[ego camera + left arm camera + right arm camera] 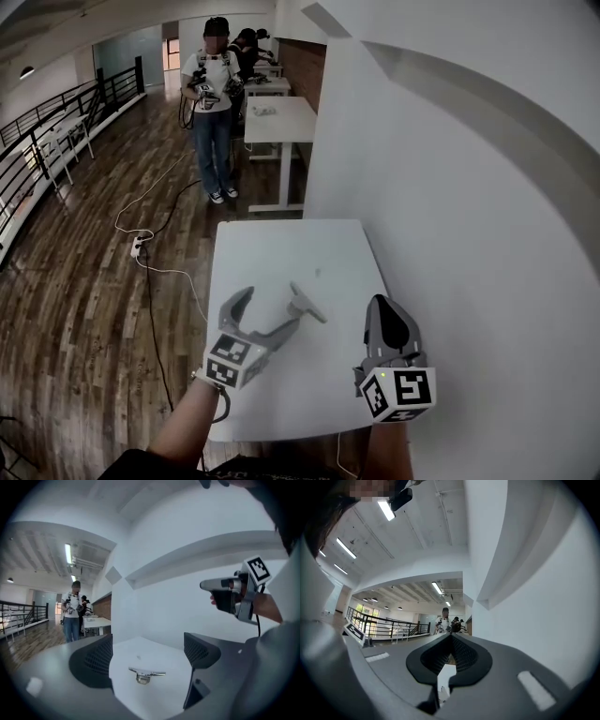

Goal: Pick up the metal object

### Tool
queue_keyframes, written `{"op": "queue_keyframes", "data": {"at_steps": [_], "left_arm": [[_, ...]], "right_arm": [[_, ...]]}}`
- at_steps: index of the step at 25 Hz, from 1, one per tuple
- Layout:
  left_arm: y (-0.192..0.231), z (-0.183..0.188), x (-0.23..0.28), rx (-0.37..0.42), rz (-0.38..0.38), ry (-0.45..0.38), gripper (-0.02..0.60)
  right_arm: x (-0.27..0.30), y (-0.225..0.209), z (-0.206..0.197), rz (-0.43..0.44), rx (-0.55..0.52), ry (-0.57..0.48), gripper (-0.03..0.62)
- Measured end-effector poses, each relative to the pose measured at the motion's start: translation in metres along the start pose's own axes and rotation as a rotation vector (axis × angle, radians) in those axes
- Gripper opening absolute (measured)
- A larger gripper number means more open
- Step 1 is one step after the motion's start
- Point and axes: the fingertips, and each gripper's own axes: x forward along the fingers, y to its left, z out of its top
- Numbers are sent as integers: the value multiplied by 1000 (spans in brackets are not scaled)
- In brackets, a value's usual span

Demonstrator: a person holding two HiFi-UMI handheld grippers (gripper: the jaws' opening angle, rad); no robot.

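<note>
At lower centre my left gripper (272,309) stands open, the metal object (307,306) on the surface (281,253) just before it; my right gripper (382,307) is closed, empty.

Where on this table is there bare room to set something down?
Far half of the table, beyond the metal object, is bare; so is the strip between left tool and right tool. Crowded only around the object, by the left tool's open jaws.
</note>
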Motion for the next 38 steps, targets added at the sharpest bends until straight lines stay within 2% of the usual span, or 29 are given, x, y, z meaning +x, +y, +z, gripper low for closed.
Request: {"op": "queue_keyframes", "data": {"at_steps": [3, 6, 13, 16, 19, 21, 26, 30, 35, 38], "left_arm": [[-3, -40, 45, 62, -86, 122, 456], [-3, -88, 86, 84, -148, 271, 456], [10, -192, 143, 101, -208, 643, 456], [14, -213, 155, 124, -225, 745, 456], [14, -217, 167, 136, -247, 774, 434], [9, -220, 172, 143, -263, 787, 372], [13, -234, 171, 180, -252, 845, 348], [16, -234, 171, 178, -266, 835, 295], [16, -227, 168, 199, -236, 831, 288], [12, -206, 161, 190, -226, 781, 287]], "right_arm": [[14, -16, -12, -2, 24, 7, 11], [25, -28, -20, 0, 31, 20, 11], [46, -47, -42, -11, 45, 58, 11], [55, -52, -50, -15, 45, 75, 11], [65, -56, -53, -4, 30, 97, 11], [64, -60, -57, -11, 34, 110, 11], [64, -59, -60, -10, 29, 112, 11], [66, -60, -65, -14, 41, 106, 11], [63, -56, -61, -5, 38, 97, 11], [60, -56, -54, -3, 33, 96, 11]]}}
